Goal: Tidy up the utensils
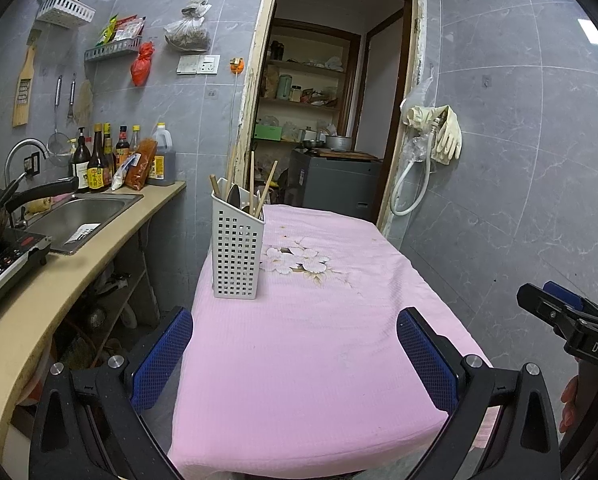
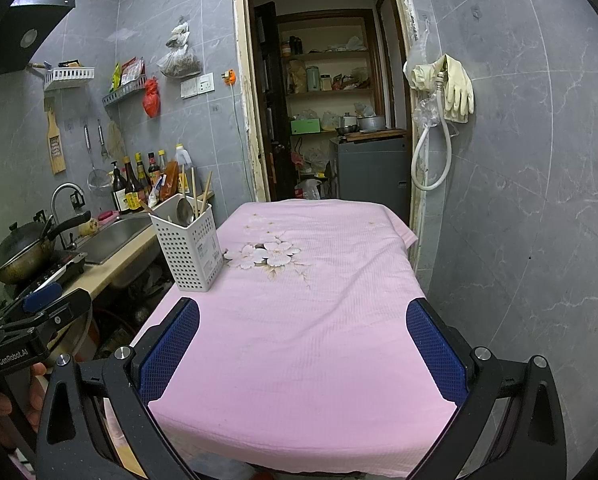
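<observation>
A white perforated utensil holder (image 1: 237, 250) stands upright on the left edge of the table with the pink cloth (image 1: 319, 340). It holds wooden chopsticks (image 1: 252, 188) and a metal spoon (image 1: 234, 195). It also shows in the right wrist view (image 2: 187, 246), with the spoon (image 2: 185, 210) and chopsticks (image 2: 195, 196) inside. My left gripper (image 1: 295, 356) is open and empty, above the table's near end. My right gripper (image 2: 303, 354) is open and empty, also over the near end. Each gripper shows at the edge of the other's view: the right one (image 1: 567, 320) and the left one (image 2: 47, 312).
A counter (image 1: 71, 272) runs along the left with a sink (image 1: 79, 216), an induction cooker (image 1: 7, 260), a wok (image 2: 23, 252) and sauce bottles (image 1: 99, 164). A doorway (image 1: 331, 120) opens behind the table. The tiled wall (image 1: 519, 160) is close on the right, with gloves (image 1: 443, 132) hanging.
</observation>
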Motion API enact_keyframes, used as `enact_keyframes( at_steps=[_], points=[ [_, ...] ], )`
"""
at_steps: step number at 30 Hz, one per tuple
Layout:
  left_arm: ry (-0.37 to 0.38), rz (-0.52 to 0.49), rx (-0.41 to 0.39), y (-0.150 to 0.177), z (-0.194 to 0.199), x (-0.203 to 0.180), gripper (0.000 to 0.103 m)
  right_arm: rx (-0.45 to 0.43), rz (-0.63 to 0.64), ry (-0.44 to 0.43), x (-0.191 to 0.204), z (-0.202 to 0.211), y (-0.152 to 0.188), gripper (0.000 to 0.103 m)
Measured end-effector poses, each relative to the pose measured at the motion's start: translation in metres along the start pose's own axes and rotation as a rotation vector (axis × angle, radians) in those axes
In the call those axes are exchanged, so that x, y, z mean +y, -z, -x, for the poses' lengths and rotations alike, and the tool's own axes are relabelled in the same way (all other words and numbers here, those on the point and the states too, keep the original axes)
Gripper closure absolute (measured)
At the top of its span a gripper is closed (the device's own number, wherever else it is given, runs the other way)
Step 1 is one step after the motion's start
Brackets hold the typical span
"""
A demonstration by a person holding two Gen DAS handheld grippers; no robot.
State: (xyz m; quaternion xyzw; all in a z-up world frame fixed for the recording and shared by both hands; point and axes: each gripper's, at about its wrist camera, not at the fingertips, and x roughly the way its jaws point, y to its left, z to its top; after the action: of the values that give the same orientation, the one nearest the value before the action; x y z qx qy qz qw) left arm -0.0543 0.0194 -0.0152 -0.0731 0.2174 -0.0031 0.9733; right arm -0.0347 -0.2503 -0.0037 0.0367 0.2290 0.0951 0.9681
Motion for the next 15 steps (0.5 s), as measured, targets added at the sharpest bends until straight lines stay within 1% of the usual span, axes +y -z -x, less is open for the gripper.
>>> enact_keyframes(
  at_steps=[15],
  points=[
    [0.001, -0.002, 0.001, -0.0003, -0.0001, 0.0009, 0.000, 0.002, 0.000, -0.001, -0.0019, -0.0011, -0.0009, 0.001]
  ],
)
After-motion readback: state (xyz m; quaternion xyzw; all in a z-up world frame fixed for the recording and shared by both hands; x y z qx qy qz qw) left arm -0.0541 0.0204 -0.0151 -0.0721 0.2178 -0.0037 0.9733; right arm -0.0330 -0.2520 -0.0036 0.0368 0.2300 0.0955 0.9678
